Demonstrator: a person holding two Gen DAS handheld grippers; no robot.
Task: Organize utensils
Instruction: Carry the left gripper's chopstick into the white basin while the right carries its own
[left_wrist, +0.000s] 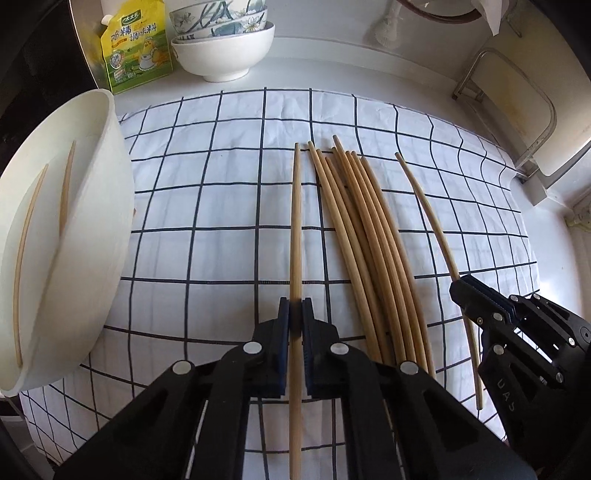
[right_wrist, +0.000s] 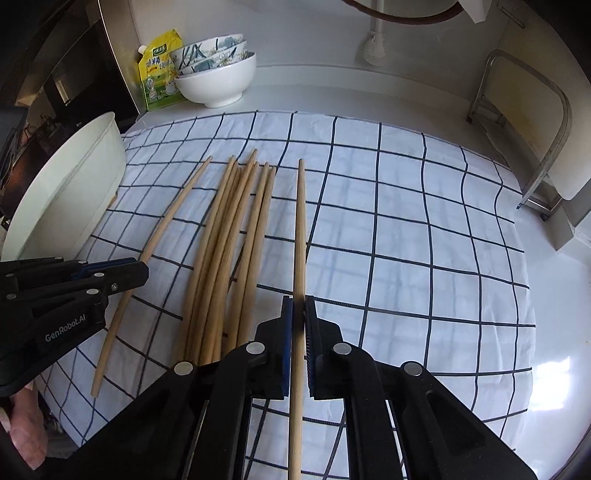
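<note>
Checked cloth (left_wrist: 229, 206) covers the counter. White tub (left_wrist: 110, 206) at its left edge; only my left view shows two chopsticks inside (left_wrist: 27, 258). Loose chopstick bundle (right_wrist: 225, 251) lies mid-cloth. My left gripper (left_wrist: 295, 314) is clamped on one single chopstick (left_wrist: 295, 229), my right gripper (right_wrist: 298, 314) clamped on another (right_wrist: 301, 236).

A bundle of chopsticks (left_wrist: 373, 251) lies on the checked cloth (left_wrist: 221, 206). Left of the bundle lies one chopstick (left_wrist: 295, 229), right another (left_wrist: 432, 221); a tub (left_wrist: 107, 221) stands far left, bowls (left_wrist: 225, 48) behind.
</note>
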